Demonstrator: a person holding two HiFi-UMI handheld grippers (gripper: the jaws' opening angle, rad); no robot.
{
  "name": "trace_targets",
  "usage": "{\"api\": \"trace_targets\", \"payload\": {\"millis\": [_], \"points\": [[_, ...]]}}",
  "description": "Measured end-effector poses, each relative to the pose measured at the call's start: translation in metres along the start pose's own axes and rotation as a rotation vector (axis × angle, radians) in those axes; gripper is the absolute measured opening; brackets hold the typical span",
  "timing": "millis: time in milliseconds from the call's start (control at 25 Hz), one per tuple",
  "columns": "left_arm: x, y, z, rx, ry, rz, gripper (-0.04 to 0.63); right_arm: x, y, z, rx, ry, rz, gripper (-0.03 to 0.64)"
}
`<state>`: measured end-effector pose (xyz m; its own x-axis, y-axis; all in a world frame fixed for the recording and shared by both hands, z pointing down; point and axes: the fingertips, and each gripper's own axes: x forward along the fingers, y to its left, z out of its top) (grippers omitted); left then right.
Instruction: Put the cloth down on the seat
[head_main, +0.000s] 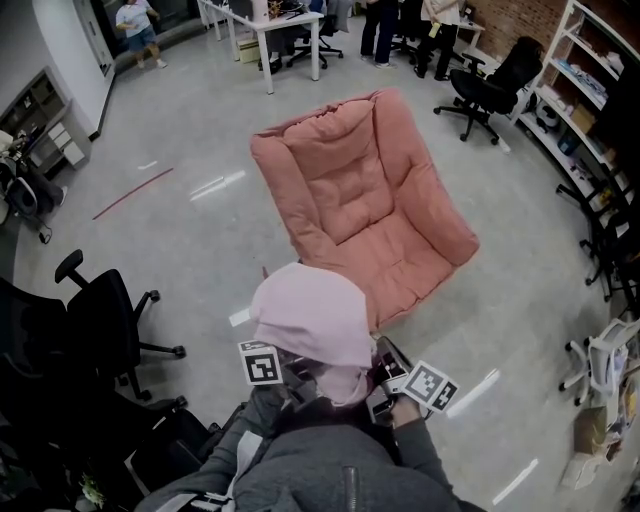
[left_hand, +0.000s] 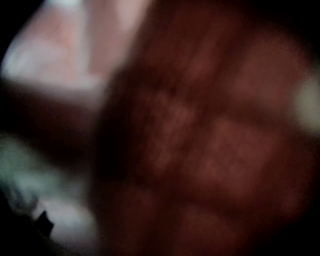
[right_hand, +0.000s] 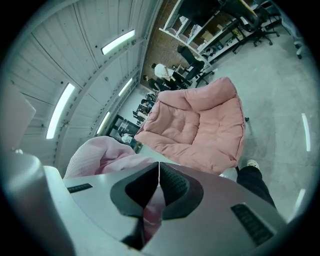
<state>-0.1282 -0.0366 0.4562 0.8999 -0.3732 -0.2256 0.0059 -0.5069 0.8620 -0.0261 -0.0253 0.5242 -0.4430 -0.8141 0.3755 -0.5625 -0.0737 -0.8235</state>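
Cloth (head_main: 312, 315), pale pink and bunched into a rounded heap, hangs in the lower middle of the head view. It is held up in front of the seat (head_main: 365, 215) rather than lying on it. The seat is a padded pink lounge chair standing at an angle on the grey floor (head_main: 200, 200), in the centre of the frame.

The right tongs (right_hand: 159, 175) are closed. In the right gripper view the dark pads meet along a thin line, and a fold of the pink cloth is pinched between them lower down. The rest of the cloth swells up at the lower left of that frame. The seat fills the middle beyond it, and a shoe (right_hand: 248, 164) shows at the lower right.

The left tongs (head_main: 275, 365) show in the head view only as a marker cube at the cloth's lower left edge, with their tips buried under the fabric. The left gripper view is a dark reddish blur pressed against the lens. I cannot tell how far these tongs are open, or whether they grip.

A black office chair (head_main: 100, 310) stands at the left of the head view. Shelves (head_main: 590, 60) line the upper right.
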Motion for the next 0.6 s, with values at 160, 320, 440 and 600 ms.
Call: {"api": "trace_targets", "payload": {"millis": [160,320,440,600], "points": [[0.021,0.007,0.02,0.007,-0.008,-0.02,0.387,0.014,0.001,0.026,-0.004,-0.005,0.004,0.011],[0.051,0.012,0.043,0.002,-0.045,-0.064,0.385,0.024,0.003,0.061,-0.02,-0.02,0.017,0.011],[0.078,0.017,0.059,0.003,-0.046,-0.082,0.385,0.03,0.003,0.092,-0.029,-0.03,0.021,0.011],[0.112,0.025,0.083,0.013,-0.044,-0.105,0.387,0.042,0.002,0.133,-0.043,-0.047,0.028,0.011]]}}
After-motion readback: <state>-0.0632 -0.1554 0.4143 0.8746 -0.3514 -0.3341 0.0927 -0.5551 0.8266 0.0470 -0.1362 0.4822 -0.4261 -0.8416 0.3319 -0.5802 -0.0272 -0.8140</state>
